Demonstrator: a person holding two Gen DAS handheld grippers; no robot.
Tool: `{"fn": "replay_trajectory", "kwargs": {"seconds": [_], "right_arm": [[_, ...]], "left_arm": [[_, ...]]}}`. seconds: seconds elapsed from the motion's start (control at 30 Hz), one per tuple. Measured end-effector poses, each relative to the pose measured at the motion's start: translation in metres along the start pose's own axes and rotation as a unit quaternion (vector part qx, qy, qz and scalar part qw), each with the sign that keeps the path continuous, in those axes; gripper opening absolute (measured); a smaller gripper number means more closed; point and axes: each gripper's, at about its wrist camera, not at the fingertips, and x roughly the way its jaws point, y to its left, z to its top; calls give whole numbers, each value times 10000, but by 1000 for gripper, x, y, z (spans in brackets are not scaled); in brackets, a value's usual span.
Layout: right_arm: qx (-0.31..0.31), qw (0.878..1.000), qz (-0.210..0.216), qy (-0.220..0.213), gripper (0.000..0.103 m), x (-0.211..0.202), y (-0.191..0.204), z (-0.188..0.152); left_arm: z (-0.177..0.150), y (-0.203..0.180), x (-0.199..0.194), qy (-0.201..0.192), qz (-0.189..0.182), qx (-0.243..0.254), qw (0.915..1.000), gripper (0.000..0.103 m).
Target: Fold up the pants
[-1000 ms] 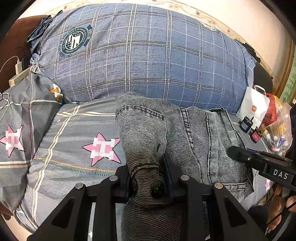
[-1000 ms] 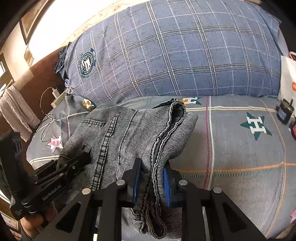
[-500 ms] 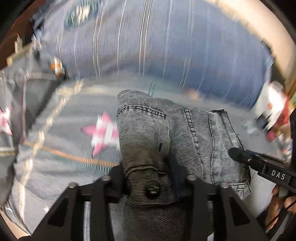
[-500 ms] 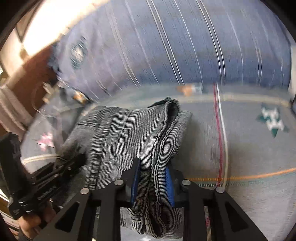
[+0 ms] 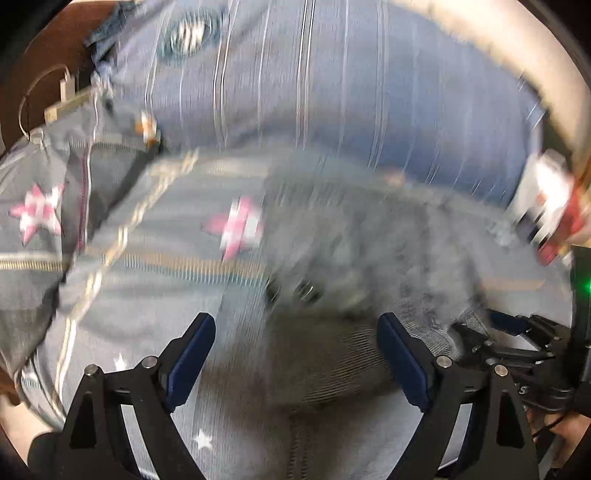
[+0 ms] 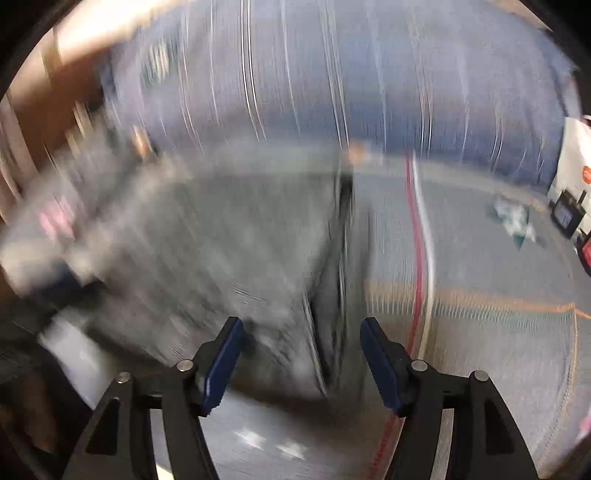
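We see the pants lying loose on the bed, below the pillow. A second ago both grippers pinched them; now the left gripper and right gripper are opening, pads clear of the cloth.

Both views are smeared by motion: the pants are blurred, their folds unreadable; the pillow's badge cannot be read.
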Motion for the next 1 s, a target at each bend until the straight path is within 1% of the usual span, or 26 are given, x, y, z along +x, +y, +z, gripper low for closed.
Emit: {"fn": "replay_trajectory", "kwargs": {"seconds": [0.03, 0.07, 0.1, 0.13, 0.2, 0.23, 0.3, 0.37, 0.43, 0.47, 0.53, 0.6, 0.67, 0.73, 0.8, 0.9, 0.93, 1.0], "right_arm": [[83, 9999, 57, -135, 75, 0, -3, -3], [162, 9996, -7, -220, 75, -7, -8, -3], [191, 9995, -74, -224, 75, -17, -10, -1], [194, 9993, -72, -319, 75, -25, -11, 0], [70, 9978, -114, -650, 75, -53, -11, 0], [8, 9974, -134, -713, 77, -63, -10, -1], [-183, 9969, -150, -750, 85, -78, -6, -5], [-443, 9962, -207, -721, 97, -86, 1, -11], [-677, 9951, -295, -659, 101, -89, 6, -17], [-774, 9942, -413, -628, 103, -91, 8, -21], [-854, 9929, -550, -613, 103, -92, 13, -30], [-856, 9921, -659, -629, 103, -94, 11, -30], [-788, 9927, -662, -634, 103, -95, 10, -29], [-768, 9925, -694, -647, 103, -94, 12, -28], [-735, 9924, -728, -669, 103, -95, 13, -27], [-560, 9935, -686, -721, 103, -94, 11, -23], [-510, 9937, -678, -734, 103, -93, 10, -22], [-412, 9939, -679, -764, 103, -91, 9, -18]], "left_arm": [[-3, 2, 7, 149, -62, -35, 9999, 90], [-4, 5, -2, -14, -120, -149, 9998, 90], [-2, 6, -9, -98, -81, -177, 9998, 90], [0, 5, -22, -259, 12, -180, 9995, 90], [3, 0, -45, -610, 40, -100, 9981, 90], [3, -4, -58, -786, 82, -34, 9969, 90], [3, -10, -69, -852, 110, 10, 9963, 93], [0, -16, -79, -871, 18, 71, 9962, 93], [0, -20, -82, -904, 121, 79, 9958, 93], [-1, -21, -83, -913, 154, 78, 9957, 93], [-2, -25, -87, -947, 129, 84, 9954, 93], [-2, -28, -87, -974, 121, 120, 9951, 93], [0, -30, -89, -974, 168, 158, 9950, 93], [4, -29, -88, -988, 201, 163, 9948, 96], [6, -29, -87, -954, 111, 125, 9953, 99], [8, -28, -83, -868, -136, 97, 9961, 99], [9, -28, -80, -819, -165, 84, 9965, 99], [11, -31, -77, -785, -111, 134, 9968, 99]]}}
